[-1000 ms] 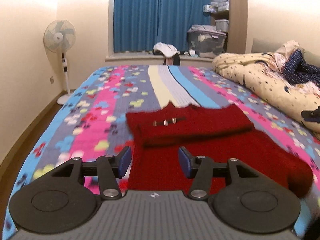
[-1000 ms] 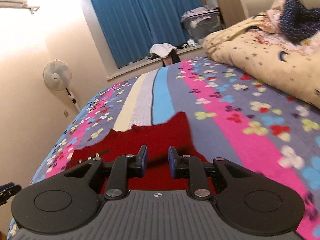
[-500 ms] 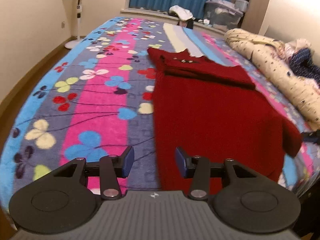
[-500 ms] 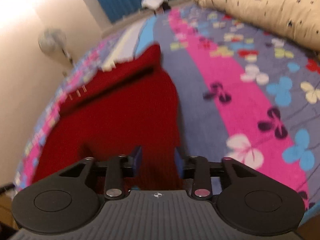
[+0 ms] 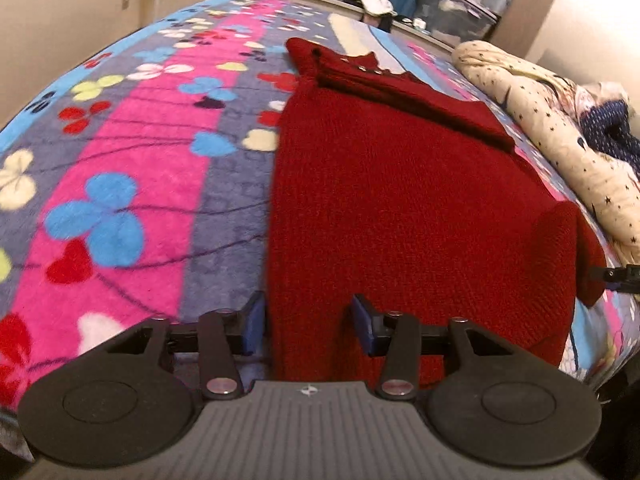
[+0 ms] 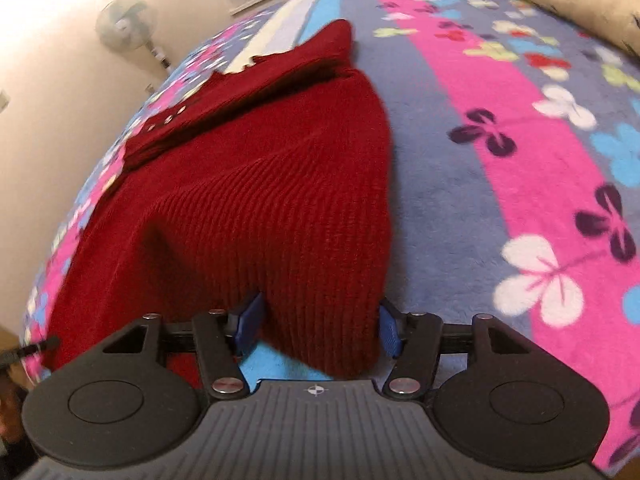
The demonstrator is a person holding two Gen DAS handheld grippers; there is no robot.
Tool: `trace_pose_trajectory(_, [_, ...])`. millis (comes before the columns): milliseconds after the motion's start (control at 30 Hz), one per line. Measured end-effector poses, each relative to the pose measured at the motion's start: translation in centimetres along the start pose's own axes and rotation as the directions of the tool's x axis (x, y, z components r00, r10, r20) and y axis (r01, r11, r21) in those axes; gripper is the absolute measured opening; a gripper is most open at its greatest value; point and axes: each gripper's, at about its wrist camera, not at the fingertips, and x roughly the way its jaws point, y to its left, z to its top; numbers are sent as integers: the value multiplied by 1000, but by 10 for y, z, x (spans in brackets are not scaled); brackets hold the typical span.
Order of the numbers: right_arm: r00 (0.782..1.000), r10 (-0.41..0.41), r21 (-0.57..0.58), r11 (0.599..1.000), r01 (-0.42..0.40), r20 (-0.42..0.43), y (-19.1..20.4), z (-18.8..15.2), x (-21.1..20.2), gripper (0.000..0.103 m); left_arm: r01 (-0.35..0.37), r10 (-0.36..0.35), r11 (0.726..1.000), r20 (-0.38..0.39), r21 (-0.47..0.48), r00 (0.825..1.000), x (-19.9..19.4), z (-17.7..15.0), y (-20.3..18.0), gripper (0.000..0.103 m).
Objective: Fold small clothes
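Left wrist view: my left gripper [image 5: 308, 322] hangs low over the bed, its blue pads [image 5: 253, 322] set apart and closing, with the near left corner of the red knit sweater [image 5: 400, 208] lying between them. The left pad sits just off the sweater's left edge and the right pad stands on the knit; neither is pressing the cloth yet. The sweater spreads from my 6 o'clock up toward 12 o'clock on the flowered blanket [image 5: 120, 168], its top part folded over into a band with small metal studs near 12 o'clock. At 3 o'clock its right corner is raised off the bed, and the tip of my other gripper shows just beside it. A cream star-print duvet [image 5: 560, 132] lies bunched at 2 o'clock.

In the right wrist view, my right gripper [image 6: 318, 326] has its pads spread wide and opening. The sweater's near right corner [image 6: 328, 320] stands humped up between them, its right edge close against the right pad [image 6: 389, 330]; the left pad is clear of it. A standing fan [image 6: 128, 28] shows blurred at 10 o'clock.
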Motion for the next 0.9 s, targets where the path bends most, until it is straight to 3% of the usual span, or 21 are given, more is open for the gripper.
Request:
trace_pose_trajectory(33, [1000, -4, -10, 1000, 4, 6, 1, 1, 0, 45, -3, 2, 1000, 3, 9, 1000, 1, 0, -1, 16])
trace_pose_trajectory(100, [999, -4, -28, 1000, 5, 35, 2, 4, -7, 20, 5, -5, 1000, 14, 12, 1000, -2, 1, -2, 13])
trace_pose_trajectory(233, [987, 64, -40, 997, -59, 149, 7, 15, -43, 16, 44, -45, 999, 74, 12, 996, -27, 10, -2, 10])
trace_pose_trajectory(367, [955, 170, 2, 985, -175, 243, 4, 38, -100, 13, 88, -95, 995, 172, 50, 980, -84, 28, -3, 6])
trace_pose_trajectory(467, [939, 223, -19, 974, -226, 262, 3, 48, -142, 11, 82, -98, 993, 218, 82, 971, -129, 36, -5, 6])
trace_pose_trajectory(567, [949, 240, -30, 971, -239, 206, -5, 44, -161, 11, 87, -95, 995, 196, 50, 976, -142, 32, 5, 6])
trace_pose_trajectory(600, [965, 207, -33, 978, -204, 160, -8, 40, -157, 11, 84, -90, 996, 158, 42, 983, -136, 28, 7, 6])
trace_pose_trajectory(667, [998, 61, -41, 997, -60, 4, -16, 28, -127, 11, 46, -47, 998, 31, 34, 998, -109, 14, 12, 8])
trace_pose_trajectory(733, [990, 3, 17, 1000, -1, -142, -28, 15, -94, 13, 4, -2, 1000, -80, 19, 997, -88, 6, 16, 9])
trace_pose_trajectory(767, [983, -4, 21, 1000, 8, -183, -30, 10, -83, 13, -6, 6, 1000, -79, 9, 997, -85, 6, 18, 11])
trace_pose_trajectory(867, [990, -38, -26, 999, 35, -137, -20, 11, -79, 20, 9, -10, 999, -20, -46, 1000, -85, 17, 26, 33])
trace_pose_trajectory(900, [992, -15, -6, 1000, 14, -123, -22, 14, -78, 35, 1, -2, 999, -18, -52, 1000, -80, 19, 28, 39])
